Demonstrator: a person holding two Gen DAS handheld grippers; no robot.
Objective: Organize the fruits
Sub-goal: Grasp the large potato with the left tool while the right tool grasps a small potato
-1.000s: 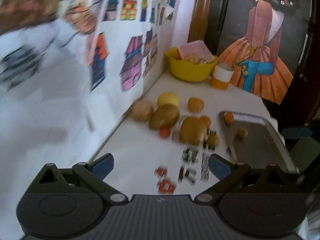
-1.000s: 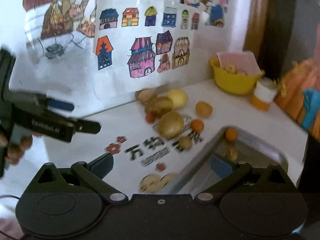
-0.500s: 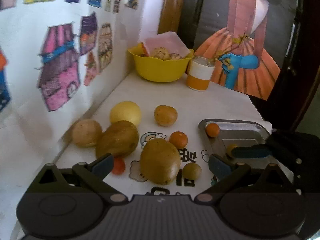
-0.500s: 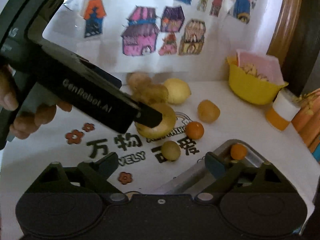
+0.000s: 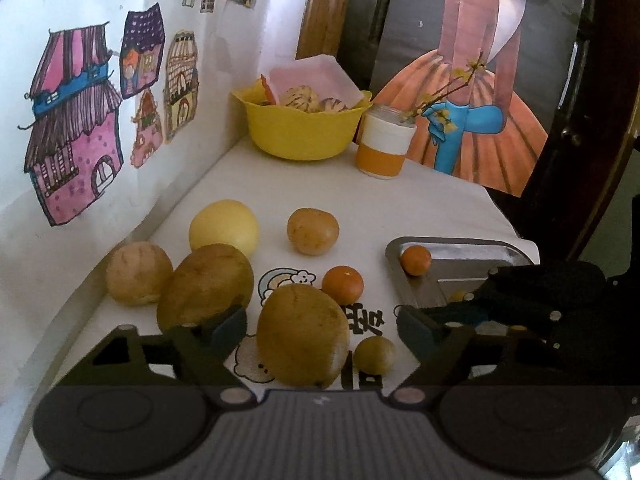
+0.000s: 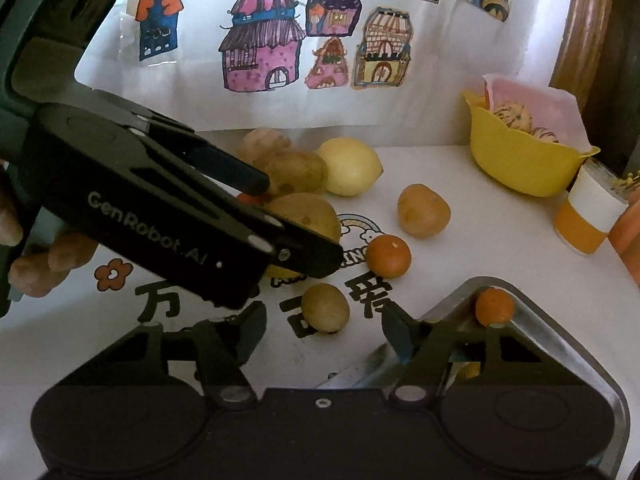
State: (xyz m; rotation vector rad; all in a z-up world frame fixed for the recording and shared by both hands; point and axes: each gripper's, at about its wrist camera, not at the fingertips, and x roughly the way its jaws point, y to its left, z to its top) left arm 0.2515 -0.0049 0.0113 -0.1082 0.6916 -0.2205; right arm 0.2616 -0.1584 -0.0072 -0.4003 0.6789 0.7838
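Note:
Several fruits lie on the white table mat. My left gripper [image 5: 322,326] is open, and a large brown fruit [image 5: 302,334] sits between its fingers without being clamped. The same gripper [image 6: 296,222] appears in the right wrist view, straddling that fruit [image 6: 310,214]. My right gripper [image 6: 323,328] is open just short of a small brown fruit [image 6: 325,306], low beside the metal tray [image 6: 560,320]. One small orange [image 6: 495,307] lies in the tray's far corner. On the mat lie a tangerine [image 5: 343,285], a yellow lemon [image 5: 224,226] and other brown fruits [image 5: 206,284].
A yellow bowl [image 5: 304,128] with a pink lid and an orange-and-white cup [image 5: 384,146] stand at the back. A wall with house drawings [image 5: 76,140] runs close along the left. A painting [image 5: 472,92] leans at the back right. A hand [image 6: 36,264] holds the left gripper.
My left gripper has swung away from the wall and come down onto the fruits, and now straddles the large brown fruit. My right gripper has moved closer to the small brown fruit.

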